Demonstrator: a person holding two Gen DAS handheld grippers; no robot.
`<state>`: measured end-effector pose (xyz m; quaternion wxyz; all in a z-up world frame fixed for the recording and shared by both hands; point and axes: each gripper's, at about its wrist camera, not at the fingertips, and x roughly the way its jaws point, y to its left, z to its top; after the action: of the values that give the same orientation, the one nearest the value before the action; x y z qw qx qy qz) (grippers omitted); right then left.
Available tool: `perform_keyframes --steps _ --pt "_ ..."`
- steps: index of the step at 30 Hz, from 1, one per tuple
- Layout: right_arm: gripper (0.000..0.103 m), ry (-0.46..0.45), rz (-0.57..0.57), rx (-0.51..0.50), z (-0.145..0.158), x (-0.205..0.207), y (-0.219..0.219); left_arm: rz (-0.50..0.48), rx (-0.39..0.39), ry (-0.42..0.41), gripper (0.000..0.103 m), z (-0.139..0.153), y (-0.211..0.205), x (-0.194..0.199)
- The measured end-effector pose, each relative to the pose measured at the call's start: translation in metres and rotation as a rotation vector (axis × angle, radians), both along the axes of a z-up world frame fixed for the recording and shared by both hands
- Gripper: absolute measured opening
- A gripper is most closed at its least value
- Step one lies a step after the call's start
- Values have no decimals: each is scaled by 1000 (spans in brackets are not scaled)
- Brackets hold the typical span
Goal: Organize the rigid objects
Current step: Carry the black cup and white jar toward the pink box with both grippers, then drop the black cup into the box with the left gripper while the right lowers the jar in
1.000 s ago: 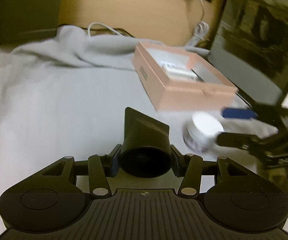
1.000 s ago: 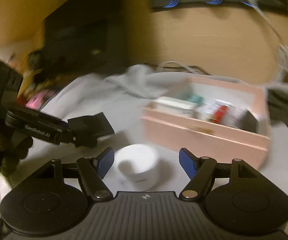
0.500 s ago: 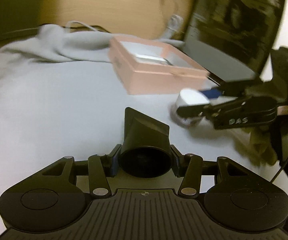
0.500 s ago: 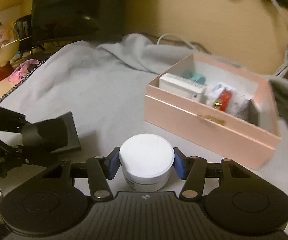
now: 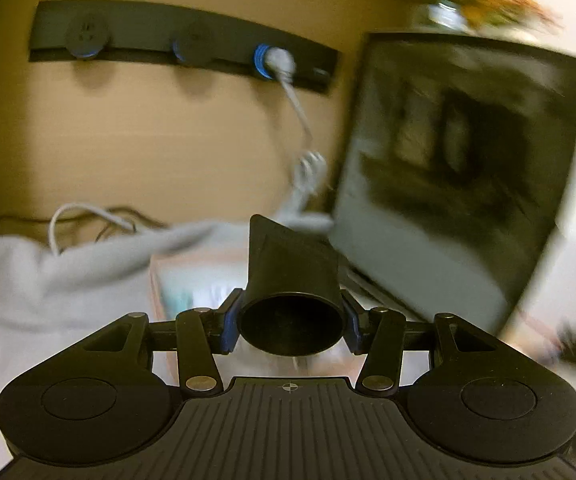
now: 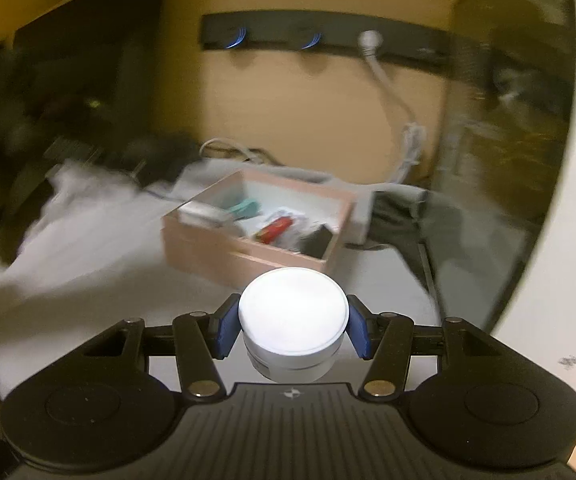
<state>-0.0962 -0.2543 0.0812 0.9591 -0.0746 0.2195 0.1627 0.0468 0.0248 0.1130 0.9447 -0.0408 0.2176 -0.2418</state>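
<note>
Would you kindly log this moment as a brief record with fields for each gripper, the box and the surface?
left gripper: shut on black funnel-shaped plastic piece
right gripper: shut on round white lidded jar
box: open pink rectangular box, ahead of the jar, holding a red item, a teal item, others blurred
surface: grey cloth

A round white jar (image 6: 293,322) sits upright, lifted, near the open pink box (image 6: 248,248). A black funnel-shaped piece (image 5: 290,280) hangs before it.
</note>
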Motion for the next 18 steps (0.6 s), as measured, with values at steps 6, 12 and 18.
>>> perform_keyframes --steps 6,12,18 --pt "54 23 -29 1 -7 -1 -7 129 23 216 53 -53 -19 106" --pt "54 70 -60 -23 -15 8 -13 161 -129 154 50 -54 17 66" --pt "54 137 -57 34 -11 45 -3 107 -192 107 49 -65 57 14"
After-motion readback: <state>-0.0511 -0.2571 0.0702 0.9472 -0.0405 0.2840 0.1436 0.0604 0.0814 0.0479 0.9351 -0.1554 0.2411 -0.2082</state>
